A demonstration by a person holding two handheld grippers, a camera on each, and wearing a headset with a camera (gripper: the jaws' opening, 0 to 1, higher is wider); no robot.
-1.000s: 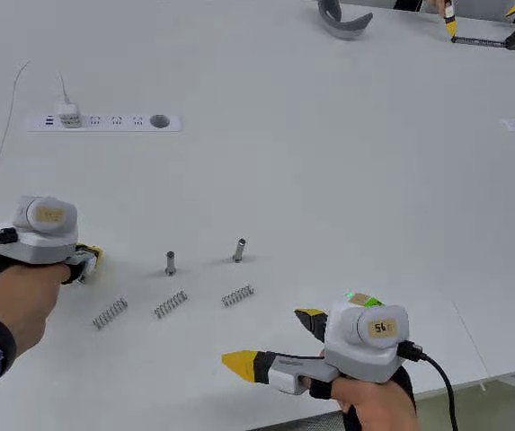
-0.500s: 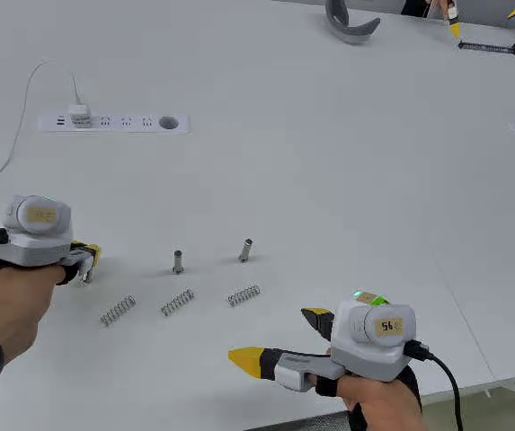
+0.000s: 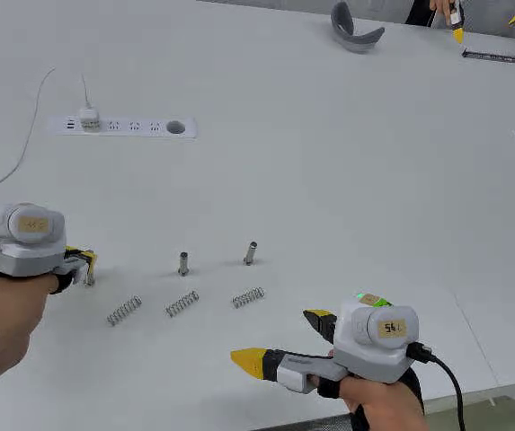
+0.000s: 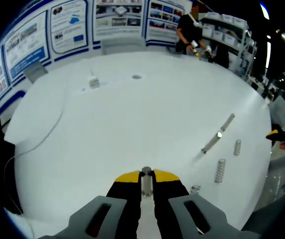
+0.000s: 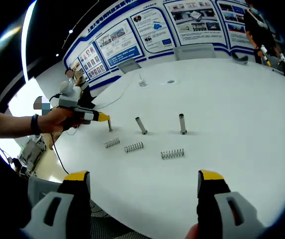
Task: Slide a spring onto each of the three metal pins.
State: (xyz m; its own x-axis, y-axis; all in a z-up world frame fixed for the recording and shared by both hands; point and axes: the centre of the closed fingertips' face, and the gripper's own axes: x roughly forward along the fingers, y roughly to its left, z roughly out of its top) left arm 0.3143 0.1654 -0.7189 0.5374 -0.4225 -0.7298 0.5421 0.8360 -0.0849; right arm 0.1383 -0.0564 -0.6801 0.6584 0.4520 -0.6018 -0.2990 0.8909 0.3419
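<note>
My left gripper [image 3: 84,266] [image 4: 146,178] is shut on a short metal pin [image 4: 145,183] [image 3: 89,279], held upright with its lower end at or just above the white table. Two more pins [image 3: 183,263] [image 3: 251,252] stand upright to its right. Three springs [image 3: 124,311] [image 3: 182,303] [image 3: 248,297] lie in a row in front of the pins. My right gripper [image 3: 282,339] [image 5: 142,177] hovers open near the table's front edge, right of the springs, with nothing between its yellow-tipped fingers. In the right gripper view the left gripper [image 5: 100,117] shows with its pin [image 5: 109,124].
A white power strip [image 3: 122,127] with a plug and a cable lies at the back left. A grey curved object [image 3: 351,25] rests at the far back. Another person's hand with tools is at the far right corner. The table's front edge [image 3: 500,391] runs close behind my right gripper.
The head view has shifted a little, so everything sits slightly further right and lower. Both grippers, the pins and the springs keep nearly the same places.
</note>
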